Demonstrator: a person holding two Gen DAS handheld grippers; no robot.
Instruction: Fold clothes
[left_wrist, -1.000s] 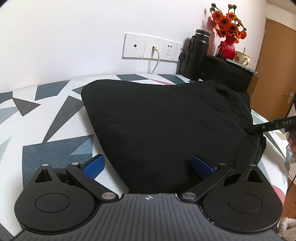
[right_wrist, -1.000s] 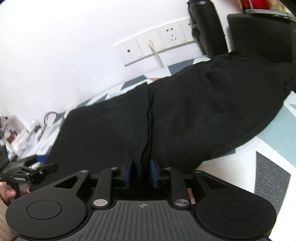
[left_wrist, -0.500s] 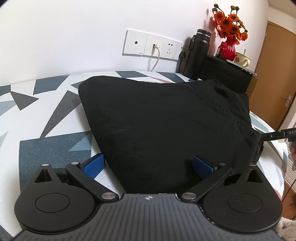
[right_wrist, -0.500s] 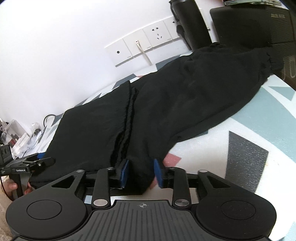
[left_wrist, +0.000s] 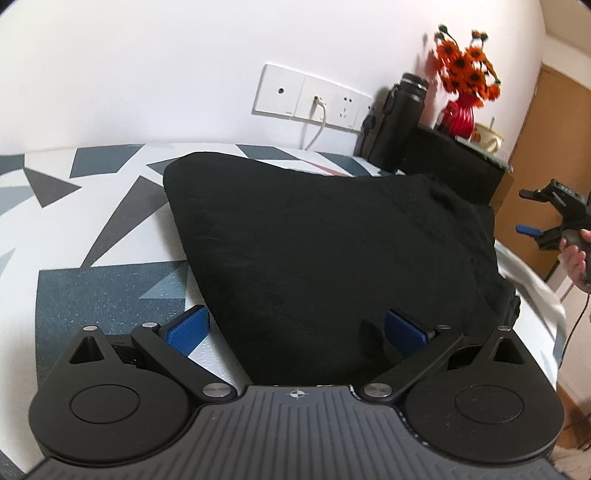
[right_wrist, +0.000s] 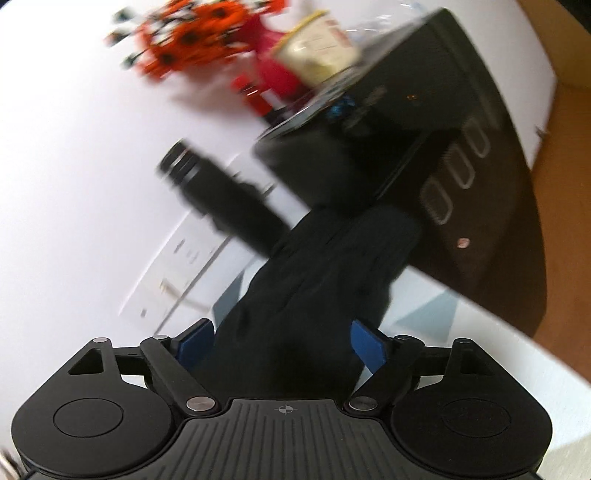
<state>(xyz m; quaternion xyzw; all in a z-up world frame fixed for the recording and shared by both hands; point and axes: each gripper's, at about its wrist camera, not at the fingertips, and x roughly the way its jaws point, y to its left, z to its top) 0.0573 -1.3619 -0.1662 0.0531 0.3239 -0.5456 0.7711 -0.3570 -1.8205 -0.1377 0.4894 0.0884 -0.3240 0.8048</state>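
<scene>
Two grippers, both with fingers spread and holding nothing: the left gripper (left_wrist: 295, 328) straddles the near edge of the black garment (left_wrist: 332, 251), the right gripper (right_wrist: 282, 341) is tilted over its far end. That garment lies on the patterned table (left_wrist: 110, 295), in front of the wall sockets (left_wrist: 314, 99). Risk: closing now could pinch only the top layer, dragging the fold askew. No writing is legible

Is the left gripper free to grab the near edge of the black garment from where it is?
Probably yes. The left gripper is open, its jaws either side of the garment's near edge, with nothing between them. The right gripper is off to the side.
</scene>
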